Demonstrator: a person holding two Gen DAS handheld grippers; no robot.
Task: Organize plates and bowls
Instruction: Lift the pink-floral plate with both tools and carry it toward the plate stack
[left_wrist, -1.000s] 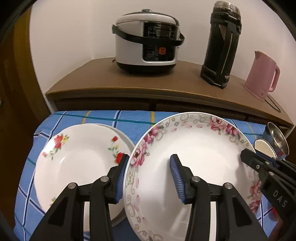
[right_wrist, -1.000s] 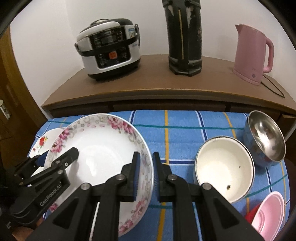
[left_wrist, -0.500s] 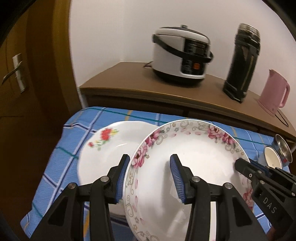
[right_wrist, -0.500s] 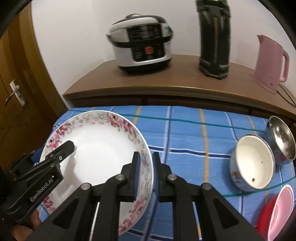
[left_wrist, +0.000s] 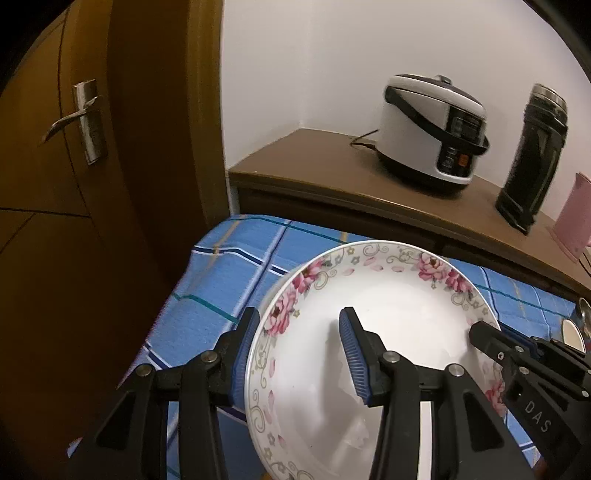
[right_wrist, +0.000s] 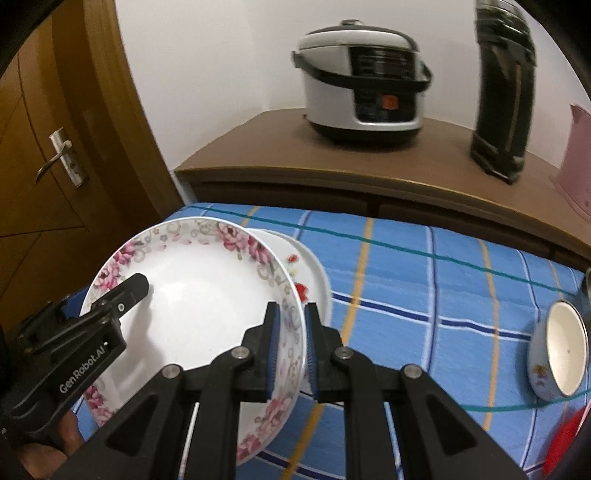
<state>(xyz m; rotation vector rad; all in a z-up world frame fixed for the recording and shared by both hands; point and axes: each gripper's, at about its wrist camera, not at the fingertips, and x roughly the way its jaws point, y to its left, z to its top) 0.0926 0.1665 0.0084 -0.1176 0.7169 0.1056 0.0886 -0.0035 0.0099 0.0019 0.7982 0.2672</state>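
Above the blue cloth (right_wrist: 424, 295), both grippers — left (left_wrist: 299, 354); right (right_wrist: 290, 347) — clench the floral plate (right_wrist: 192, 295).

Both wrist views look down, sharing the plate (left_wrist: 384, 332).

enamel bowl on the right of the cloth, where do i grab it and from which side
Pinch the enamel bowl at its thin upper rim, coming from above: it sits tilted with its mouth open to the camera, so one finger can go inside and one outside the wall.

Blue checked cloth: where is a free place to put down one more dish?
Bare cloth lies between the red-flower plate and the cream bowl. The left end is crowded: the pink-rose plate hangs over that plate.
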